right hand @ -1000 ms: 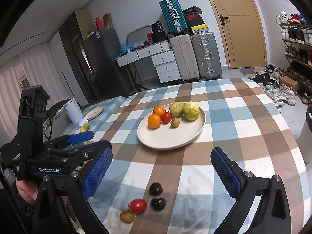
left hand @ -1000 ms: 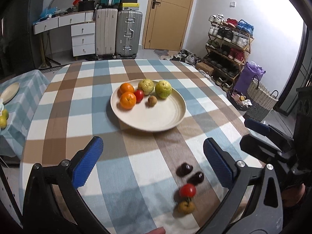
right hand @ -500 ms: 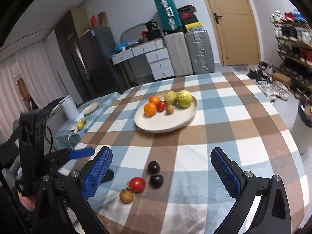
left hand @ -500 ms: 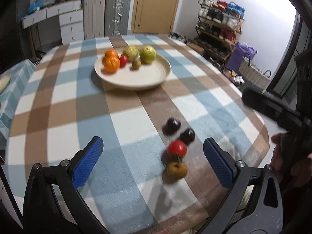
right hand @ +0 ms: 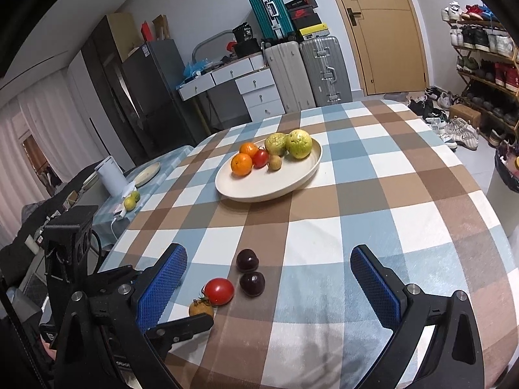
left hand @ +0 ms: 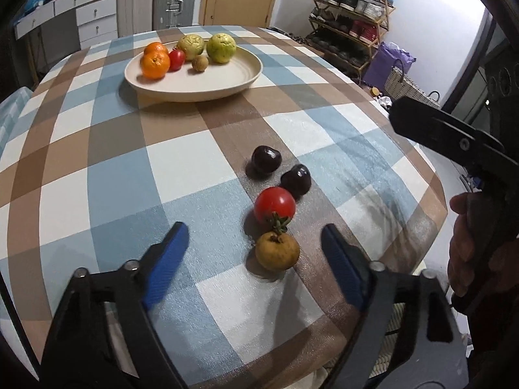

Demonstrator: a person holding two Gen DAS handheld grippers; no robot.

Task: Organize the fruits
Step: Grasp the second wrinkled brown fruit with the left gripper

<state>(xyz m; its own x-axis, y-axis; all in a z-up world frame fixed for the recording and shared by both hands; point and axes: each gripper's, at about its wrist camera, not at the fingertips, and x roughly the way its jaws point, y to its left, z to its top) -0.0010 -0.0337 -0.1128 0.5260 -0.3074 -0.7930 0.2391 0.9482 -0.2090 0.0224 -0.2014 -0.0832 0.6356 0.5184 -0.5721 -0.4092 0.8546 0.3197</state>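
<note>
A cream plate [left hand: 227,79] [right hand: 292,181] at the table's far side holds two oranges, a tomato, two green guavas and a small brown fruit. Near the front edge lie two dark plums [left hand: 266,159] [right hand: 247,260], a red tomato [left hand: 274,205] [right hand: 219,290] and a yellow-brown fruit [left hand: 276,252] [right hand: 200,308]. My left gripper [left hand: 253,249] is open, low over the table, with the yellow-brown fruit between its fingers. My right gripper [right hand: 269,288] is open and empty, above the plums.
The round table has a checked cloth [left hand: 146,149]. A side table at the left holds a plate, a white jug and green fruits [right hand: 131,199]. Suitcases, drawers, a door and a shoe rack stand behind. The table's edge is close on the right [left hand: 434,188].
My left gripper has moved forward and down toward the loose fruits; the yellow-brown fruit now lies between its fingers. The right gripper has shifted slightly. Both stay open.
</note>
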